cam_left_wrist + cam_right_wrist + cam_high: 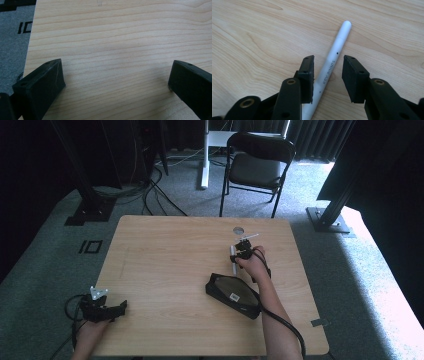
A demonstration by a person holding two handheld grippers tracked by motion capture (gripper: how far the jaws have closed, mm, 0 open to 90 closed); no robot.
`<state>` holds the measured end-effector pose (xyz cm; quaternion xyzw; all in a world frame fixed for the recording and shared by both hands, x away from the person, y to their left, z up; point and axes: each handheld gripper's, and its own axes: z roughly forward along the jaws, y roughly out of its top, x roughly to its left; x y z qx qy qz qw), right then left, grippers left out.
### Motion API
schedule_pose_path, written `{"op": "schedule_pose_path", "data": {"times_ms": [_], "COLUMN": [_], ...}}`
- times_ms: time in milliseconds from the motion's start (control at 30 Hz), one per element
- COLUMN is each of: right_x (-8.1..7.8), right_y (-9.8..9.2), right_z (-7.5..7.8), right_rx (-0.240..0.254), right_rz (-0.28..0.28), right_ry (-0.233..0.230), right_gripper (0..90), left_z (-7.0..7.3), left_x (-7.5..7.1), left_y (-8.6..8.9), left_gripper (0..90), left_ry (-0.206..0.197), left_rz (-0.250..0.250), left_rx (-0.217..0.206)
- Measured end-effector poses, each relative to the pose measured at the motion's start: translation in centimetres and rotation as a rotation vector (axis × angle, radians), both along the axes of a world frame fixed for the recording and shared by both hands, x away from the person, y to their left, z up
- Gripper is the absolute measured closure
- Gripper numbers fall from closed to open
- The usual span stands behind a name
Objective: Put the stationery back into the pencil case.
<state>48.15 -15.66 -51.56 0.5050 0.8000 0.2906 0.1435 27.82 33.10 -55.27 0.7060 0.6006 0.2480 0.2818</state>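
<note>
Right of centre in the high view, my right gripper point(241, 248) sits over a white pen point(232, 258) lying on the wooden table point(165, 265). From the right gripper view point(328, 75) the jaws are partly open and straddle the pen point(329, 70). Left pad looks right against the barrel or nearly so, can't tell which. Right pad stands clear, with table showing in the gap. So no grip on it as far as I can see. Pen runs from the bottom centre of that frame up to the upper right, rounded end away from the gripper, "KEY POINTS" printed on the barrel.

Black pouch point(233, 295) lies on the table just below the right hand, lower right of centre, barcode sticker on top.

Left gripper point(116, 309) is at the lower left table edge. Left gripper view point(116, 80) shows its jaws wide apart, bare wood between them, holding nothing.

Black folding chair point(257, 165) stands beyond the table, top centre.
</note>
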Motion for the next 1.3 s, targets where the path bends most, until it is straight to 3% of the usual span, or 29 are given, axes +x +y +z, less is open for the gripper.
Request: {"op": "schedule_pose_path", "data": {"times_ms": [500,700,833,1033,1233,1300], "right_x": [0.6,0.5,0.4,0.4,0.0,-0.2], "right_y": [0.5,0.7,0.5,0.4,-0.9,-1.4], "right_z": [-1.2,-1.2,-1.1,-0.6,1.3,1.9], "right_rx": [-0.034,-0.082,-0.088,-0.127,-0.062,-0.061], "right_rz": [-0.015,-0.006,-0.02,-0.004,0.006,0.017], "right_ry": [0.027,0.017,0.03,0.05,0.038,0.033], "right_gripper": [67.9,71.3,77.8,78.6,78.6,78.7], "left_z": [0.0,0.0,0.0,0.0,0.0,0.0], "left_x": [0.0,0.0,0.0,0.0,0.0,0.0], "left_y": [0.0,0.0,0.0,0.0,0.0,0.0], "left_gripper": [0.6,0.6,0.6,0.6,0.6,0.6], "left_ry": [0.0,0.0,0.0,0.0,0.0,0.0], "left_rz": [0.0,0.0,0.0,0.0,0.0,0.0], "left_rx": [-0.001,0.0,0.0,0.0,0.0,0.0]}}
